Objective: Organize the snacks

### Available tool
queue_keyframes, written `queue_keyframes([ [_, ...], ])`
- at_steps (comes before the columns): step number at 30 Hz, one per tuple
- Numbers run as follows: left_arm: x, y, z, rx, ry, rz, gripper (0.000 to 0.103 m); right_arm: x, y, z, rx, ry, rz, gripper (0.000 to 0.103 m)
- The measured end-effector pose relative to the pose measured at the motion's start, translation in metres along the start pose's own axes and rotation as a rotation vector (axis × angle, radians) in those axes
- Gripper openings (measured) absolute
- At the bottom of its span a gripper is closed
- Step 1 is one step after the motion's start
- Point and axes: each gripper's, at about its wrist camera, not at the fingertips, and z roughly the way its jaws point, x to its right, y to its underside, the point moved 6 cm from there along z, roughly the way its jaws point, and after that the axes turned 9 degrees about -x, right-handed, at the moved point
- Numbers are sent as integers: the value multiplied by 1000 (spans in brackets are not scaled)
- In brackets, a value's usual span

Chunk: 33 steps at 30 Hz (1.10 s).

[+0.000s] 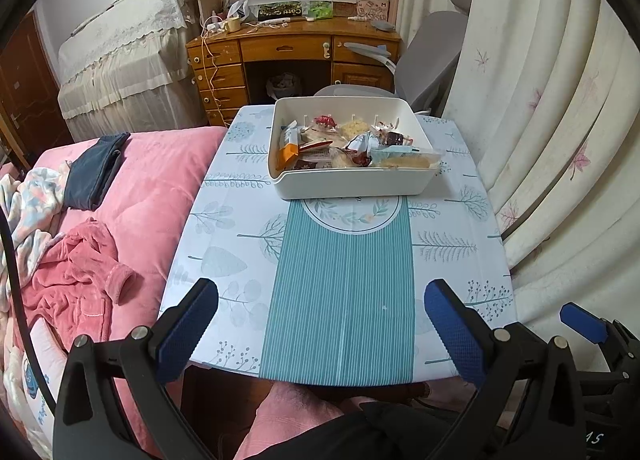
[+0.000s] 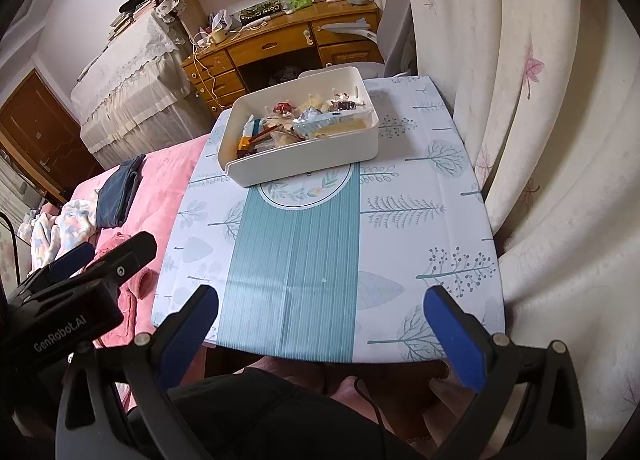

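Observation:
A white rectangular box (image 1: 352,185) stands at the far end of a small table (image 1: 224,228) covered with a tree-print cloth. Several wrapped snacks (image 1: 348,144) lie piled inside it, among them an orange packet (image 1: 289,151) and a pale cracker pack (image 1: 404,159). In the right wrist view the same box (image 2: 312,160) and snacks (image 2: 304,120) appear at the far left of the table (image 2: 420,220). My left gripper (image 1: 320,324) hovers open over the table's near edge, holding nothing. My right gripper (image 2: 320,328) is open and empty beside it, also at the near edge.
A pink bed (image 1: 152,180) with a dark folded garment (image 1: 94,172) and a pink robe (image 1: 76,272) borders the table's left side. Cream curtains (image 1: 540,120) hang close on the right. A wooden desk (image 1: 296,48) and grey chair (image 1: 428,60) stand beyond. The person's legs (image 1: 304,420) are below.

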Motion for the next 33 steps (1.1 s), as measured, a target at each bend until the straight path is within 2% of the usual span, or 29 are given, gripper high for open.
queue_keyframes([
  [33, 4, -2, 1, -5, -8, 4, 102, 4, -2, 3, 0, 0, -2, 103],
])
